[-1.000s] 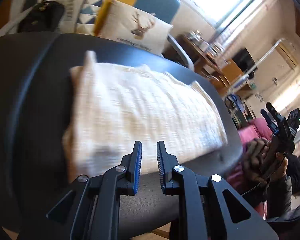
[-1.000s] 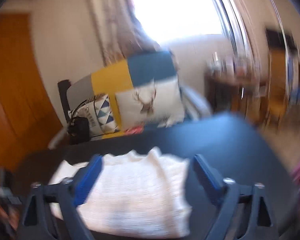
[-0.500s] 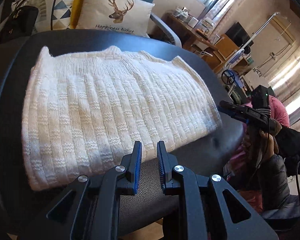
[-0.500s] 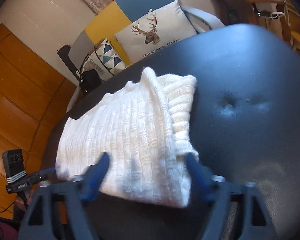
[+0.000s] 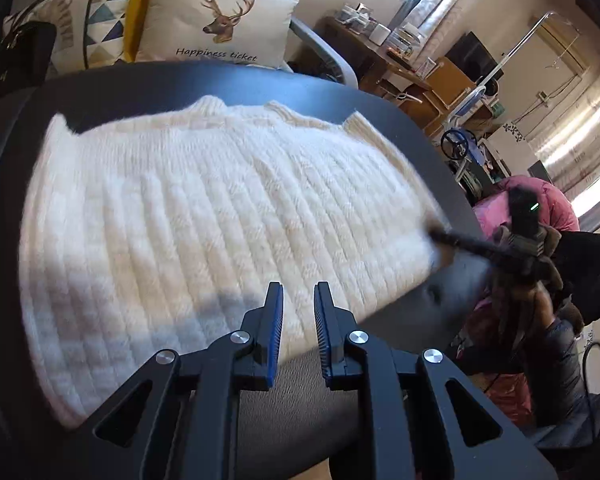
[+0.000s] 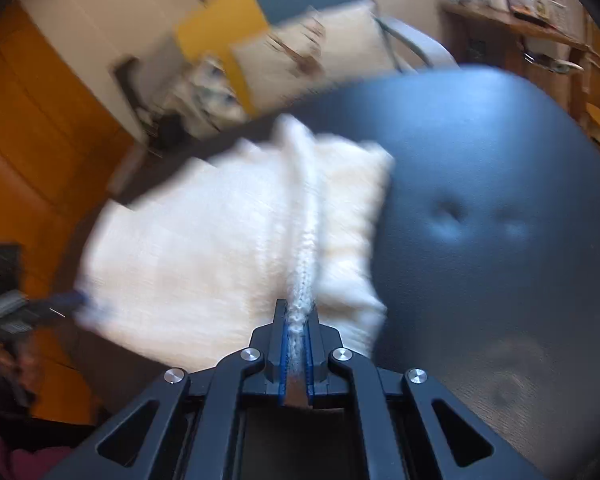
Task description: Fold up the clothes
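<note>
A white ribbed knit sweater point(image 5: 204, 216) lies folded on a round black padded table point(image 5: 384, 120). My left gripper point(image 5: 298, 300) hovers over its near edge, open by a narrow gap with nothing between the fingers. In the left wrist view, my right gripper point(image 5: 440, 236) meets the sweater's right end. In the right wrist view, the right gripper point(image 6: 298, 316) is shut on a raised ridge of the sweater point(image 6: 220, 248) at its near edge. The left gripper point(image 6: 66, 302) shows blurred at the sweater's far left end.
Behind the table stands an armchair with a deer cushion point(image 5: 220, 28), a patterned cushion and a black handbag point(image 5: 16, 60). A cluttered wooden desk point(image 5: 384, 52) is at the back right. A person's pink sleeve point(image 5: 540, 208) is beside the table. Orange wood panels point(image 6: 24, 128) lie left.
My right gripper went from wide open to shut on the sweater's near edge. The left gripper came in lower over the sweater, its gap unchanged.
</note>
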`<state>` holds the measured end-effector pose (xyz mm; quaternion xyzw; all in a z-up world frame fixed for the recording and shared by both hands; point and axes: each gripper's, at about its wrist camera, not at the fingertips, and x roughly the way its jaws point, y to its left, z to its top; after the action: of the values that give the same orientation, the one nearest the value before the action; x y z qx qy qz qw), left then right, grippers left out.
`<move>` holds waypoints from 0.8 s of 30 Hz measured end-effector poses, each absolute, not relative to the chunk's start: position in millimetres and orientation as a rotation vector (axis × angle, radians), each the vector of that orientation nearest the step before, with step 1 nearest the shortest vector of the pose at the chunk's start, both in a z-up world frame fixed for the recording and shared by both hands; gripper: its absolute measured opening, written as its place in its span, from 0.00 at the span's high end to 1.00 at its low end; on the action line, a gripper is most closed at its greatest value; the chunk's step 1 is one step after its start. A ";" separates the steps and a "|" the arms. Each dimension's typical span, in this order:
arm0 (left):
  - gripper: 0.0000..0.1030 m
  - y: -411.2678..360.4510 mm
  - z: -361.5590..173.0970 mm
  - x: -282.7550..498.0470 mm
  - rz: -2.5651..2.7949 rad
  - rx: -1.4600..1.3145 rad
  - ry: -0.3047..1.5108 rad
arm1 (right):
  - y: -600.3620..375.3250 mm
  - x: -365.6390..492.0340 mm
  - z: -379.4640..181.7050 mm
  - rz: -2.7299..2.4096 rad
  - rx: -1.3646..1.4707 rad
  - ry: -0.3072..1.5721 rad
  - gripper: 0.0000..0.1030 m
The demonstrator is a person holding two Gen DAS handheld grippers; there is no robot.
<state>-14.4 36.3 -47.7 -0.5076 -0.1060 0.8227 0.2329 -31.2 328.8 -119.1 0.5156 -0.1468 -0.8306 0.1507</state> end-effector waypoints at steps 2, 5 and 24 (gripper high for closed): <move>0.80 45.0 -43.8 -25.2 2.251 -1.379 -0.272 | 333.5 -28.8 -130.2 -2.347 1.501 -0.500 0.90; 0.79 62.7 -33.4 -44.8 2.233 -1.332 -0.210 | 338.7 -27.6 -100.1 -2.437 1.408 -0.428 0.74; 0.77 149.2 -82.0 -165.7 2.051 -1.396 0.079 | 250.1 -182.3 -106.7 -2.146 1.528 0.064 0.94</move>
<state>-165.7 149.2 -82.0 -0.5321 0.0300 0.7817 0.3239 -182.3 250.1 -106.7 0.5615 0.0235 -0.7884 0.2503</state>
